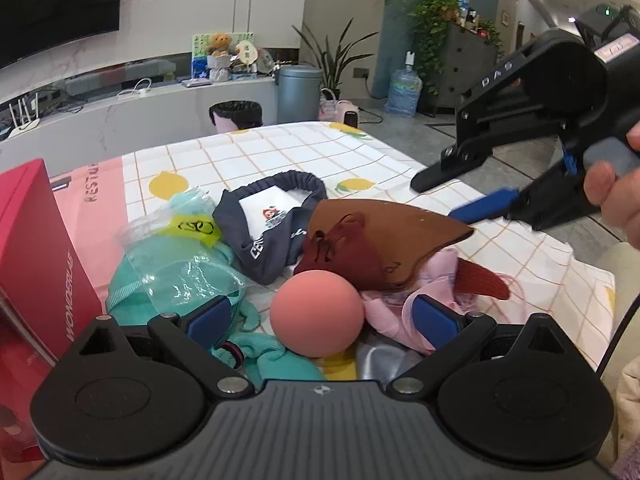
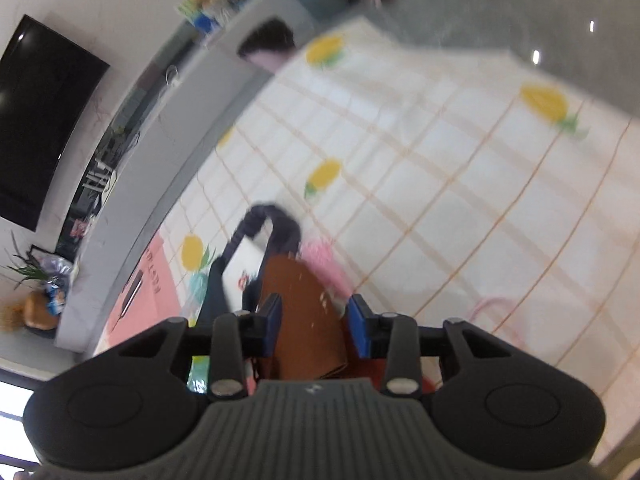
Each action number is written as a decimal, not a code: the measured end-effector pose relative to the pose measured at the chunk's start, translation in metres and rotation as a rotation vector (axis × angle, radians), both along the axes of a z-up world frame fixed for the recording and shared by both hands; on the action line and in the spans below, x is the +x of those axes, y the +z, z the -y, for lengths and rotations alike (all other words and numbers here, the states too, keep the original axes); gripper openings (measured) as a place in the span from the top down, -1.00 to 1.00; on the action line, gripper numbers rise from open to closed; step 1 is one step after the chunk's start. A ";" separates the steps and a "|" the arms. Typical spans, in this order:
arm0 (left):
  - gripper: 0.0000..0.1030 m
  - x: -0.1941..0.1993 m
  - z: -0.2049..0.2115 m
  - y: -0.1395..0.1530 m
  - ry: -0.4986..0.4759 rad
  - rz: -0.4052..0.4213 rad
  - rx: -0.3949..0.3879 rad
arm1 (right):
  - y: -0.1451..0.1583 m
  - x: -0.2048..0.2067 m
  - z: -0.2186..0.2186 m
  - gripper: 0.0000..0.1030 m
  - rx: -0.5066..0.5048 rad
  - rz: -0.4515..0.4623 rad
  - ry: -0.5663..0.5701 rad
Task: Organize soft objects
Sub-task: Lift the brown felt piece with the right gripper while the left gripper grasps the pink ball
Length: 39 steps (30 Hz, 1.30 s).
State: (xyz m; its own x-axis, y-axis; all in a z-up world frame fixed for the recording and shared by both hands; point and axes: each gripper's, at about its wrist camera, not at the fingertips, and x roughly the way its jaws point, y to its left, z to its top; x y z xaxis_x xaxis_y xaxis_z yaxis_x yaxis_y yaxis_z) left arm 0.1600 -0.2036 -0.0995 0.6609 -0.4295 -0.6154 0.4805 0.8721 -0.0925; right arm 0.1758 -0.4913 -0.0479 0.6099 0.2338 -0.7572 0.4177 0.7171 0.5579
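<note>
The left claw (image 1: 320,316) stood wide around the pink ball (image 1: 317,313). Behind the ball, the right claw (image 1: 460,196) gaped above the brown cloth (image 1: 392,232).

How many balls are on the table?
1. The pink ball sits between the left gripper fingers, touching the brown cloth. More could hide under the pile.

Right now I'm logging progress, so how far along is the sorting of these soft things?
Nothing looks sorted yet: the pink ball, teal cloth, navy headband and brown piece lie heaped on the tablecloth. In hand: nothing; the left tongs are open around the ball, the right tongs open over the brown piece. All sorting remains.
</note>
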 end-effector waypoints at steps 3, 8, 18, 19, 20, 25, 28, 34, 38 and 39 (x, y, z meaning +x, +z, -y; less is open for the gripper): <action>-1.00 0.006 -0.004 -0.002 0.013 -0.035 -0.038 | -0.014 0.009 -0.004 0.27 0.058 -0.038 0.029; -1.00 0.004 -0.017 0.000 0.011 -0.045 -0.081 | -0.013 0.013 -0.018 0.72 0.007 -0.028 0.077; -1.00 0.006 -0.024 0.007 0.031 -0.038 -0.121 | 0.020 -0.006 -0.013 0.98 -0.174 0.076 0.079; -1.00 0.008 -0.023 0.007 0.031 -0.043 -0.119 | 0.028 -0.012 -0.012 0.98 -0.237 0.086 0.059; -1.00 0.008 -0.021 0.006 0.031 -0.047 -0.116 | 0.034 -0.017 -0.009 0.98 -0.293 0.091 0.035; -1.00 0.012 -0.011 0.002 0.065 -0.047 -0.080 | 0.034 -0.027 0.005 0.98 -0.343 0.052 -0.013; -1.00 0.015 -0.008 -0.002 0.071 -0.050 -0.109 | 0.027 -0.022 0.001 0.98 -0.404 0.003 0.003; -1.00 0.014 -0.003 -0.006 0.077 -0.036 -0.096 | 0.017 -0.012 -0.007 0.92 -0.376 -0.009 0.047; -0.89 0.011 -0.005 -0.007 0.059 -0.024 -0.118 | 0.006 -0.003 -0.012 0.89 -0.378 -0.053 0.066; -0.86 0.011 -0.006 -0.008 0.058 -0.020 -0.128 | 0.003 -0.001 -0.013 0.89 -0.381 -0.065 0.068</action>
State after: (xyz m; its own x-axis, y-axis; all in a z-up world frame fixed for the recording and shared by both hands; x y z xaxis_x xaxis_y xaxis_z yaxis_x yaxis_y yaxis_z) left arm 0.1709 -0.1975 -0.1070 0.6751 -0.4671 -0.5710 0.4270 0.8786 -0.2138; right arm 0.1752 -0.4787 -0.0446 0.5505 -0.0333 -0.8342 0.3881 0.8949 0.2203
